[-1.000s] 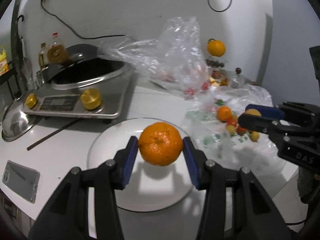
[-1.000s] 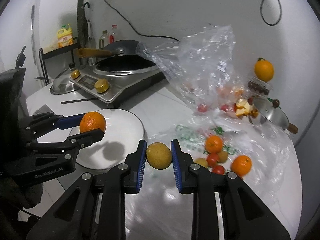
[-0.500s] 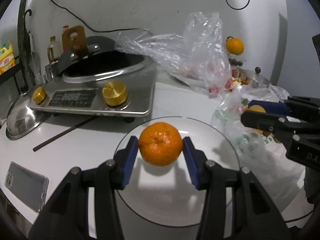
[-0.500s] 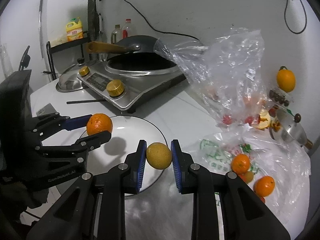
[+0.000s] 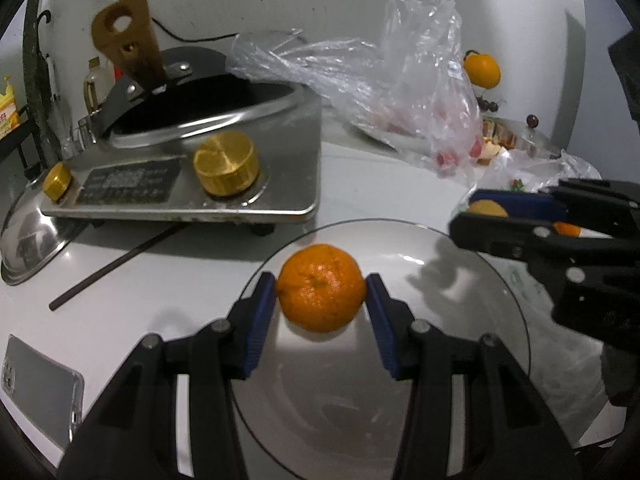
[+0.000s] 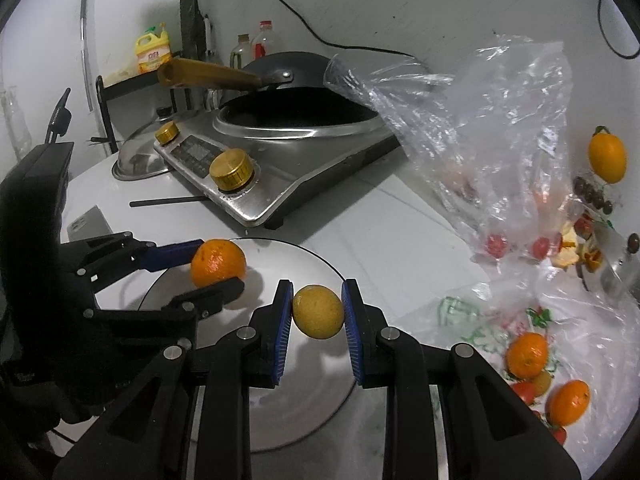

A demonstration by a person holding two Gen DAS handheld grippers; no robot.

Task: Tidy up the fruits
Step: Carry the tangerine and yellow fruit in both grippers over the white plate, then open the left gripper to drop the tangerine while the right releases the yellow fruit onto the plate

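Hand-held grippers (image 5: 321,300) (image 6: 316,310) tilted over plate (image 6: 320,412), clamping orange (image 5: 320,298), yellow fruit (image 6: 318,311).

Orange mandarin (image 5: 321,287): round, dimpled skin, stem end toward camera, clamped between blue pads of left claw (image 5: 321,294), suspended above white plate (image 5: 460,280). Yellow-green round fruit (image 6: 318,311): pinched in right claw (image 6: 318,314), over plate's right edge. Loose mandarins (image 6: 527,354), small red fruits on plastic bag (image 6: 592,344), tabletop right.
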